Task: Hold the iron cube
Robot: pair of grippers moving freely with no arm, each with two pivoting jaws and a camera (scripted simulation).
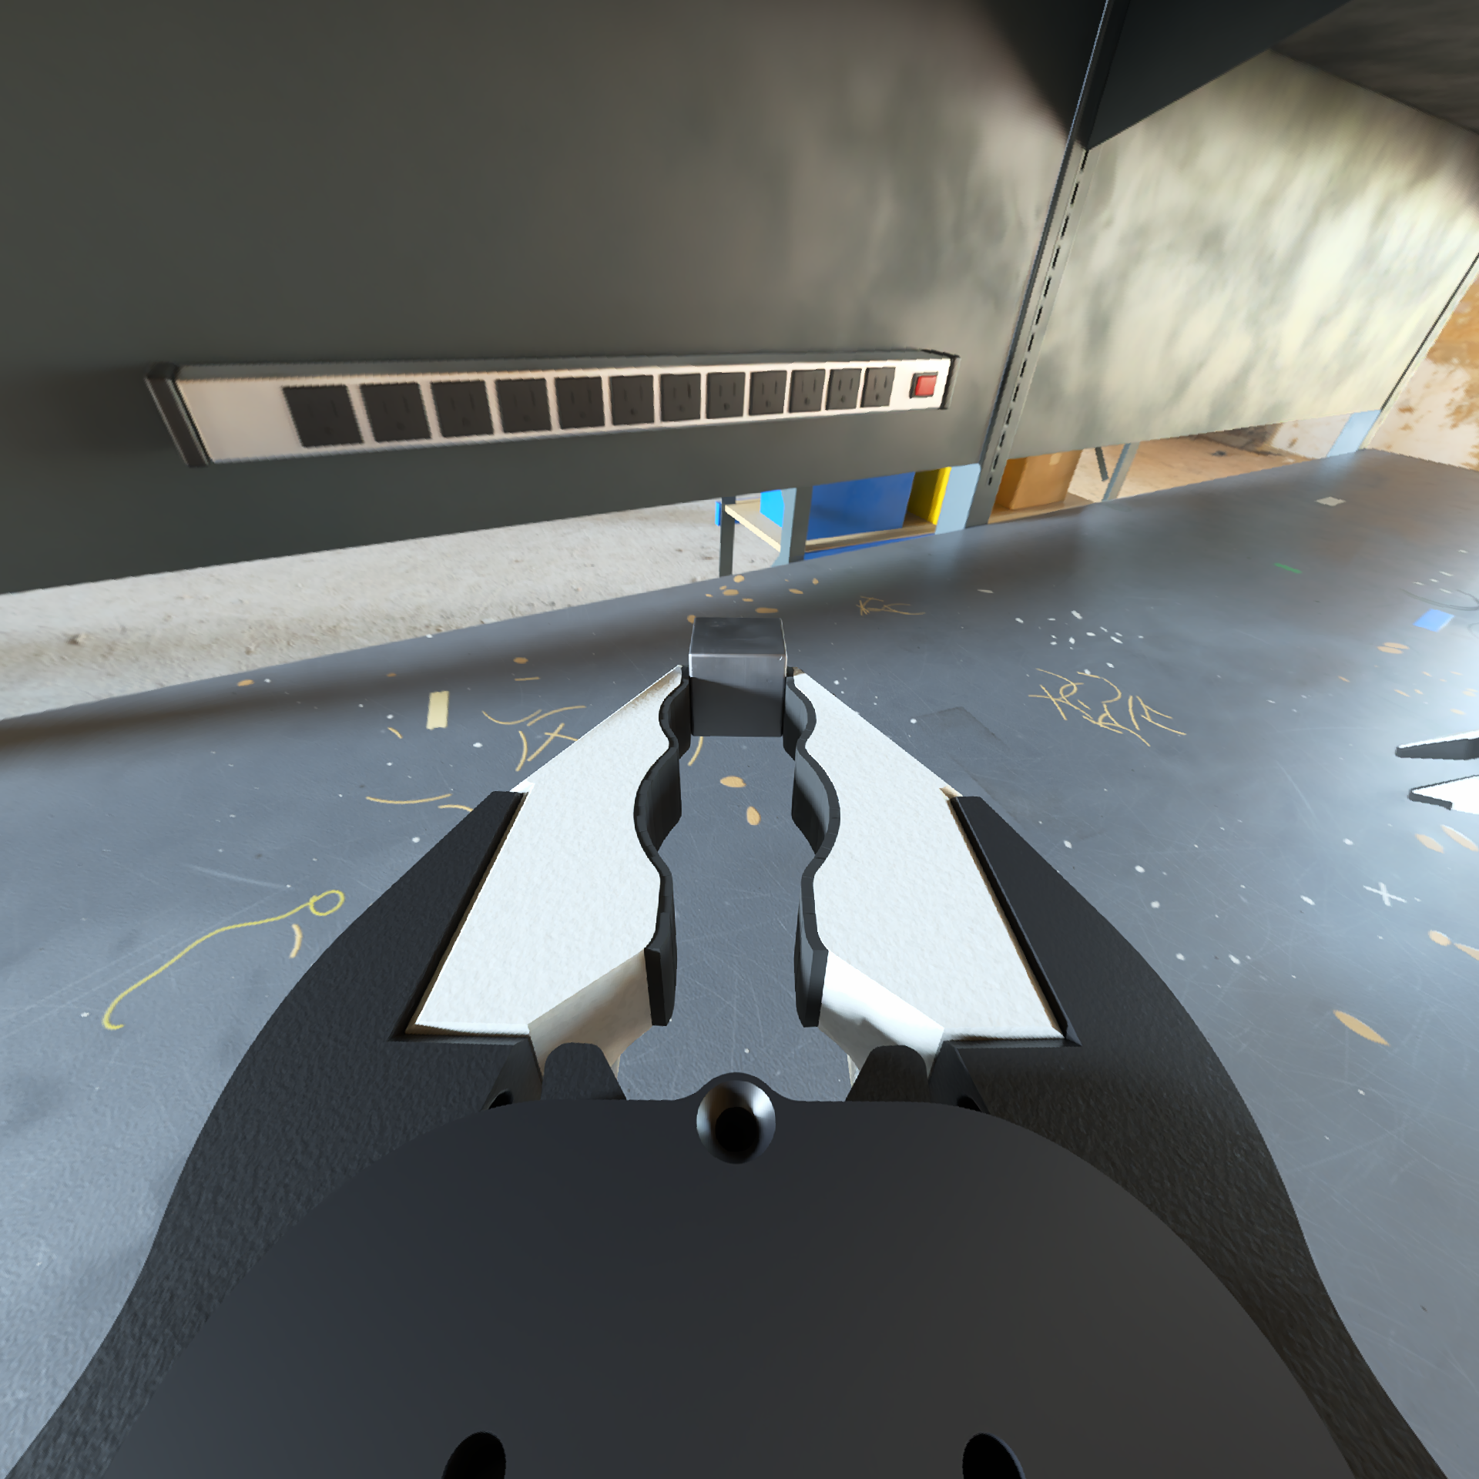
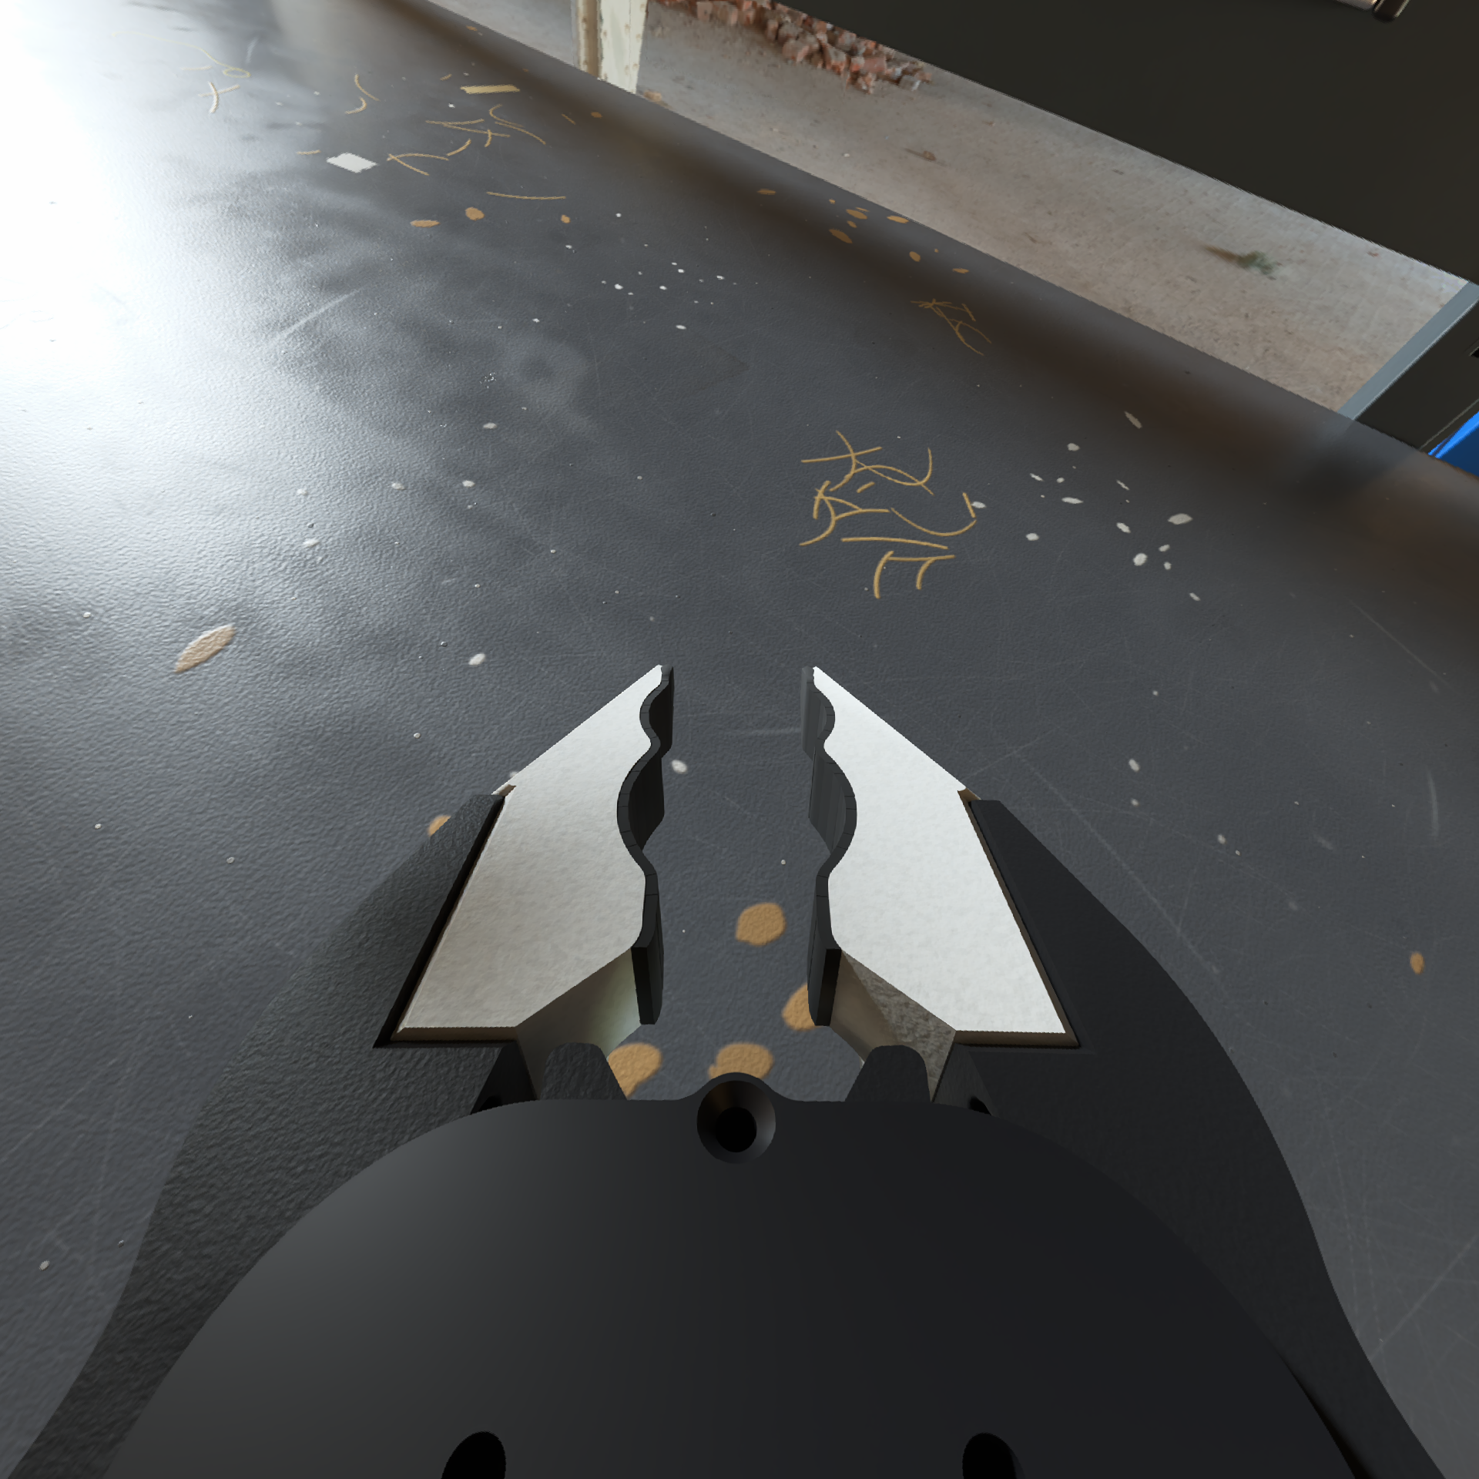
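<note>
The iron cube (image 1: 736,676) is a small grey metal block. It sits between the tips of my left gripper (image 1: 736,695) in the left wrist view, and both fingertips press on its sides. The cube is above the grey worktop (image 1: 320,800); I cannot tell whether its base touches the surface. My right gripper (image 2: 738,692) is open and empty, low over the same worktop (image 2: 480,480) in the right wrist view. The right gripper's white fingertips (image 1: 1440,772) also show at the right edge of the left wrist view. The cube is not in the right wrist view.
A power strip (image 1: 560,404) with a red switch is mounted on the dark back panel above the worktop's far edge. A slotted metal upright (image 1: 1032,320) stands at the right. Paint marks and specks cover the worktop. Concrete floor (image 2: 1120,184) lies beyond the edge.
</note>
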